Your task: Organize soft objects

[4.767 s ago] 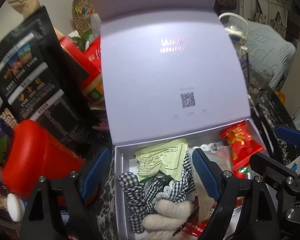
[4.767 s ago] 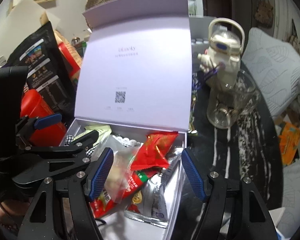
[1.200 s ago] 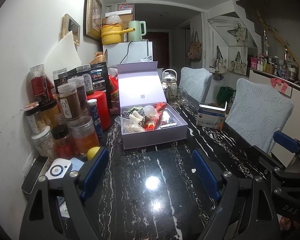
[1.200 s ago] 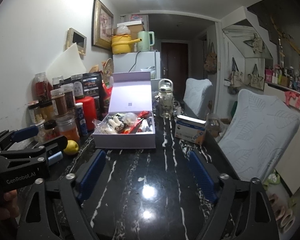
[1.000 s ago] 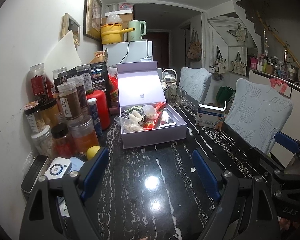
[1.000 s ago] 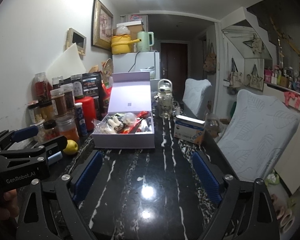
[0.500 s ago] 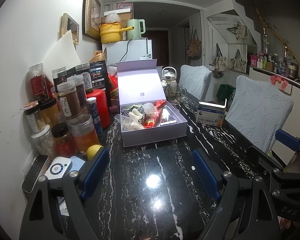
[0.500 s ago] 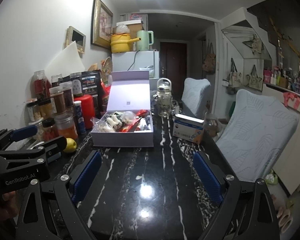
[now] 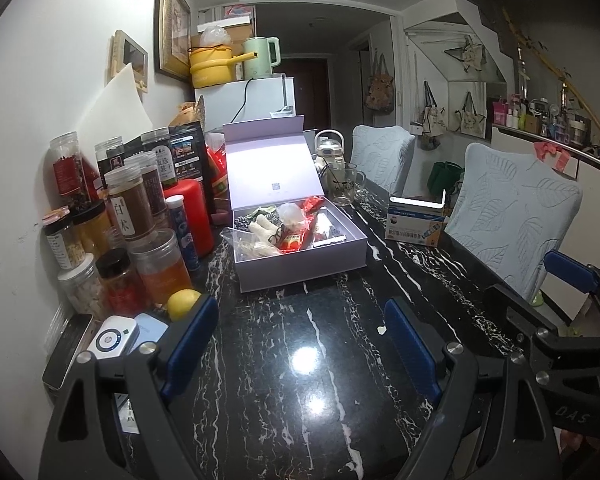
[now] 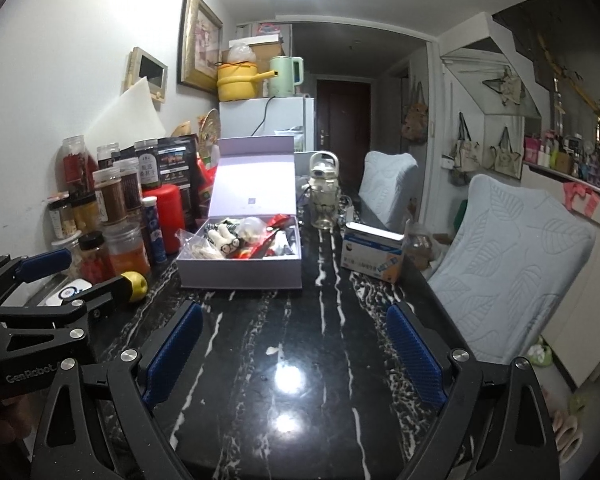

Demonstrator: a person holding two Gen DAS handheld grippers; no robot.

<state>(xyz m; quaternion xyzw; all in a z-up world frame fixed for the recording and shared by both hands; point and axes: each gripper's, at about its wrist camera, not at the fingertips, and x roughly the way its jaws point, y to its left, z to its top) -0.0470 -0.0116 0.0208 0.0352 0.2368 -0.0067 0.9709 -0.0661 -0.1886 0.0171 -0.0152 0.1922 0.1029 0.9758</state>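
A lilac gift box [image 9: 300,266] with its lid up stands on the black marble table [image 9: 300,380]; it also shows in the right wrist view [image 10: 240,272]. It holds soft things: a white plush toy [image 9: 262,226], checked cloth, clear bags and red snack packets [image 9: 290,240]. My left gripper [image 9: 300,344] is open and empty, well back from the box. My right gripper [image 10: 294,348] is open and empty, also well back over the near table.
Jars and bottles [image 9: 132,240], a red canister [image 9: 192,216] and a lemon [image 9: 182,304] crowd the left side by the wall. A glass cup [image 9: 342,188] and a blue-white carton [image 9: 414,228] stand right of the box. Two covered chairs [image 9: 512,224] line the right edge.
Both grippers have pulled far back from the box, from right over its contents to the near end of the table. In the last second they barely move.
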